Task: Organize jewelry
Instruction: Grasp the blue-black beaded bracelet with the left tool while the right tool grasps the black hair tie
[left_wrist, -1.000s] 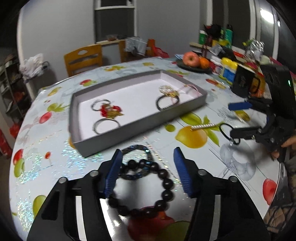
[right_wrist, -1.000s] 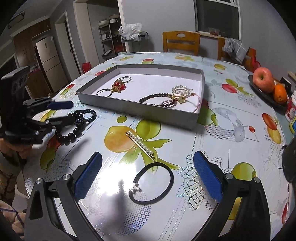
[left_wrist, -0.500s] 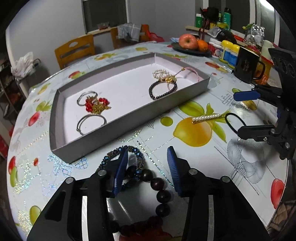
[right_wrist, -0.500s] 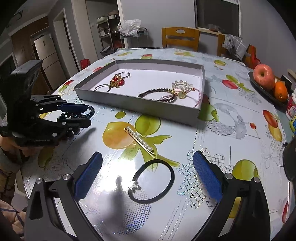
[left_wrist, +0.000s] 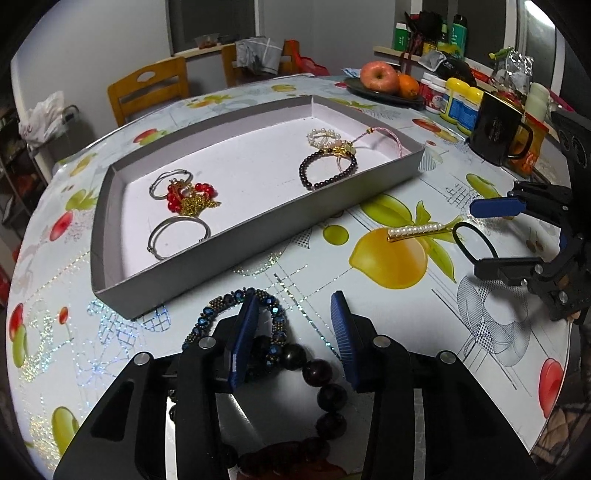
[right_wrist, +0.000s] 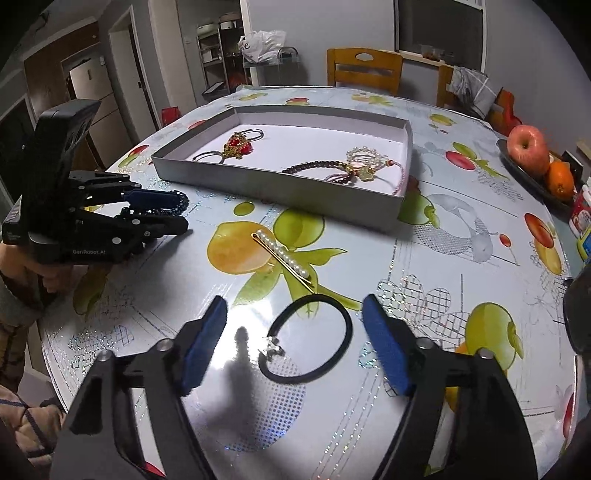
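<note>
Straddling a blue-beaded bracelet (left_wrist: 236, 314), the left gripper (left_wrist: 293, 334) sits low over the worktop (left_wrist: 369, 295) with its jaws parted; its left blue pad (left_wrist: 242, 339) lies inside the loop, and the right pad is apart from the beads, so nothing is clamped. A dark wooden bead bracelet (left_wrist: 325, 391) lies under the gripper, touching the blue one. From the right wrist view the same left gripper (right_wrist: 162, 212) shows at 9 o'clock with the blue beads between its fingers.

The right gripper (right_wrist: 291, 343) is spread wide, its pads either side of a black hair tie (right_wrist: 306, 341) that rests flat on the worktop, touching neither pad. Just beyond the tie, toward 12 o'clock, lies a pearl hair clip (right_wrist: 284, 260) on the fruit-print cloth.

Farther out at 12 o'clock stands the grey tray (right_wrist: 277, 188). Inside it, at the left end, are two silver bangles (left_wrist: 179, 234) and a red-and-gold ornament (left_wrist: 188, 195); at the right end a dark bead bracelet (left_wrist: 327, 170), a pearl bracelet (left_wrist: 321, 136) and a pink cord (left_wrist: 384, 134).

At 2 o'clock in the right view, a plate (right_wrist: 517, 162) holds an apple (right_wrist: 526, 147) and an orange (right_wrist: 559, 179).
</note>
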